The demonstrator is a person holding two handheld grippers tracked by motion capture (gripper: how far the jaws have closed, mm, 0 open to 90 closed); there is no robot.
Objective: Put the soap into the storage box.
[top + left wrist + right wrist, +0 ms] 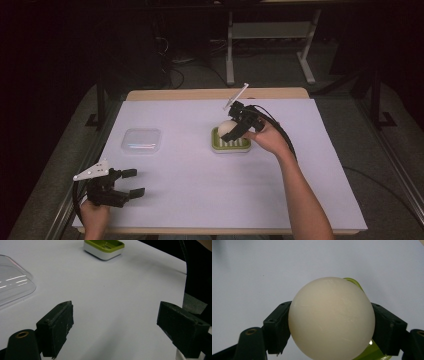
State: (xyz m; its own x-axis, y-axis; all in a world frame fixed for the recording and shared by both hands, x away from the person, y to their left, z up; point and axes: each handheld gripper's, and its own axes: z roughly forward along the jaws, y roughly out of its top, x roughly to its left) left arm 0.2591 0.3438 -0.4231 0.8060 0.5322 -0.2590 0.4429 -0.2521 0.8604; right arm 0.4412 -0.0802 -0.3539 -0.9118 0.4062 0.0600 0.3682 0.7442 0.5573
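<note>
A cream-white ball (331,318) sits between the jaws of my right gripper (231,131), which is shut on it from both sides. The ball (227,126) hangs just over a white dish with a green slatted insert (231,144) in the middle of the table; I cannot tell whether it touches the dish. A sliver of the green dish (377,348) peeks out under the ball. My left gripper (134,182) rests near the table's front left corner, jaws wide open with nothing between its fingers (56,326). The green dish (104,247) lies far ahead of it.
A clear plastic lid (141,140) lies left of the dish, also at the left edge of the left gripper view (13,285). A white sheet (200,175) covers the wooden table. Dark floor and table legs stand beyond the far edge.
</note>
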